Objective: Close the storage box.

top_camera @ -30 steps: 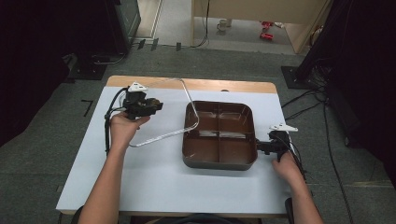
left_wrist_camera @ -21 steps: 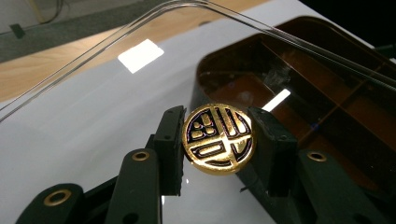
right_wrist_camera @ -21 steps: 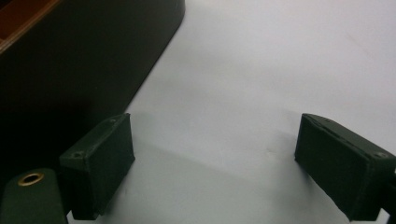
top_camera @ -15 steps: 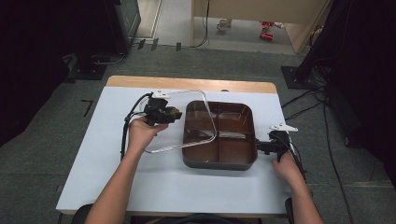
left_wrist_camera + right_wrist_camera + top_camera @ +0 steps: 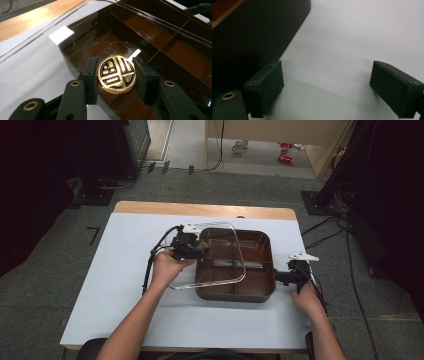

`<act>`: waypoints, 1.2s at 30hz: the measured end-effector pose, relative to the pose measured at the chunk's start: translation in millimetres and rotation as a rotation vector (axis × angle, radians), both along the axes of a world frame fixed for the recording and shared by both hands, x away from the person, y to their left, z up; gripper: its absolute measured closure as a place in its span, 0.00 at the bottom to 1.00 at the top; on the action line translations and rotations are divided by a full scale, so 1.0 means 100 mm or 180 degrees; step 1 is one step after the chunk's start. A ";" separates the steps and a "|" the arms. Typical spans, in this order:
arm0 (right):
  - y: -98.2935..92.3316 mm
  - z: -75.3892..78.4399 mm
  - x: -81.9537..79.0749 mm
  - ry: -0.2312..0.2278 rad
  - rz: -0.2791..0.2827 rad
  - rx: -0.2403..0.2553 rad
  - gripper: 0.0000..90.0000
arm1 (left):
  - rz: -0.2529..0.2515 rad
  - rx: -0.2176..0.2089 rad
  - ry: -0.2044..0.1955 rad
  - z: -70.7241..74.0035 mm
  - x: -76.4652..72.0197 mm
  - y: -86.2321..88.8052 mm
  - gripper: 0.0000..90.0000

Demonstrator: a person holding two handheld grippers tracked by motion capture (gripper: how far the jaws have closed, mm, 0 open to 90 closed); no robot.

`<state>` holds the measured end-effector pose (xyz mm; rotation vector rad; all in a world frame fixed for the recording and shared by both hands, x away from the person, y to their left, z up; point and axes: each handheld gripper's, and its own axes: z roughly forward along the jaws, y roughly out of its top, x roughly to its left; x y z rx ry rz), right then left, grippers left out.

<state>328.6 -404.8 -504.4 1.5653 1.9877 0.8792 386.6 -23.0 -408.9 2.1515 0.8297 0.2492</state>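
White tabletop (image 5: 115, 285) with a wooden far edge, set on grey carpet among dark stands and trailing cables. Right of centre: brown compartment tray (image 5: 260, 296), dividers visible through the clear lid (image 5: 186, 281). Lid tilted, far edge raised, right part above the tray's left compartments, left part overhanging bare table.

Left gripper (image 5: 192, 247), held in the left hand (image 5: 167, 265): jaws closed narrow on the round gold knob (image 5: 117, 74) at the lid's centre, one pad at each side of the disc, seen in the left gripper view (image 5: 117, 85). Right gripper (image 5: 282, 276), in the right hand (image 5: 305, 297): low on the table just beside the tray's right wall, jaws wide apart and holding nothing, as in the right gripper view (image 5: 325, 82).

Probable step: fitting the lid onto the tray. Advice for doing it well:
- Squeeze the knob firmly; smooth disc, likely to slip or swivel between flat pads.
- Carry the lid rightward until all four corners sit above the tray's rim, then level it before lowering.
- Lower straight down; seat one long edge first only if the rim resists.
- Brace the tray's right wall with the free gripper to stop sliding on the slick surface.
- Release only once the lid lies flat and does not rock.
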 end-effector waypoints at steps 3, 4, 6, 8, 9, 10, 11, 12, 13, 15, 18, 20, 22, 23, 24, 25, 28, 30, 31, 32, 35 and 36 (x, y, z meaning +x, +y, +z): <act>0.00 0.00 0.00 -0.0003 0.0003 -0.0003 0.12 | -0.0067 0.0007 0.0012 -0.02 -0.02 -0.11 0.66; 0.00 0.00 0.00 -0.0003 0.0003 -0.0002 0.12 | -0.0091 0.0014 0.0007 -0.02 -0.02 -0.14 0.66; 0.00 0.00 0.00 -0.0005 0.0011 -0.0009 0.12 | -0.0132 0.0032 -0.0013 -0.02 -0.03 -0.21 0.66; 0.00 0.00 0.00 -0.0004 0.0010 -0.0008 0.12 | -0.0156 0.0066 -0.0032 -0.01 -0.03 -0.28 0.66; 0.00 0.00 0.00 -0.0005 0.0010 -0.0009 0.12 | -0.0168 0.0065 -0.0042 -0.01 -0.03 -0.31 0.66; 0.00 0.00 0.00 -0.0004 0.0009 -0.0008 0.12 | -0.0182 0.0059 -0.0051 0.00 -0.03 -0.35 0.66; 0.00 0.00 0.00 -0.0004 0.0009 -0.0008 0.12 | -0.0182 0.0059 -0.0051 0.00 -0.03 -0.35 0.66; 0.00 0.00 0.00 -0.0003 0.0007 -0.0006 0.12 | -0.0228 0.0071 -0.0063 0.01 -0.03 -0.41 0.66; 0.00 0.00 0.00 -0.0005 0.0010 -0.0008 0.12 | -0.0246 0.0071 -0.0078 0.01 -0.02 -0.45 0.66; 0.00 0.00 0.00 -0.0001 0.0006 -0.0004 0.12 | -0.0280 0.0120 -0.0085 0.02 -0.02 -0.53 0.66; 0.00 0.00 0.00 -0.0003 0.0006 -0.0004 0.12 | -0.0352 0.0157 -0.0094 0.00 -0.02 -0.65 0.66; 0.00 0.00 0.00 -0.0007 0.0008 -0.0004 0.12 | -0.0393 0.0166 -0.0042 -0.03 -0.01 -0.75 0.66; 0.00 0.00 0.00 -0.0009 0.0009 -0.0005 0.12 | -0.0387 0.0158 -0.0022 -0.05 -0.01 -0.79 0.66; 0.00 0.00 0.00 -0.0008 0.0012 -0.0011 0.12 | -0.0397 0.0171 -0.0020 -0.06 -0.02 -0.84 0.66; 0.00 0.00 0.00 -0.0008 0.0012 -0.0011 0.12 | -0.0397 0.0171 -0.0020 -0.06 -0.02 -0.84 0.66; 0.00 0.00 0.00 -0.0007 0.0009 -0.0007 0.12 | -0.0398 0.0193 -0.0025 -0.07 -0.03 -0.90 0.66; 0.00 0.00 0.00 -0.0005 0.0013 -0.0012 0.12 | -0.0405 0.0196 -0.0012 -0.07 -0.05 -0.96 0.66; 0.00 0.00 0.00 -0.0005 0.0013 -0.0010 0.12 | -0.0410 0.0209 -0.0009 -0.08 -0.07 -1.01 0.66; 0.00 0.00 0.00 -0.0001 0.0005 -0.0003 0.12 | -0.0418 0.0236 -0.0017 -0.09 -0.08 -1.02 0.66; 0.00 0.00 0.00 0.0001 0.0009 -0.0004 0.12 | -0.0423 0.0248 -0.0020 -0.10 -0.08 -1.03 0.66; 0.00 0.00 0.00 0.0001 0.0007 -0.0003 0.12 | -0.0391 0.0197 0.0068 -0.13 -0.09 -1.04 0.66; 0.00 0.00 0.00 0.0002 0.0008 -0.0003 0.12 | -0.0378 0.0179 0.0084 -0.13 -0.08 -1.04 0.66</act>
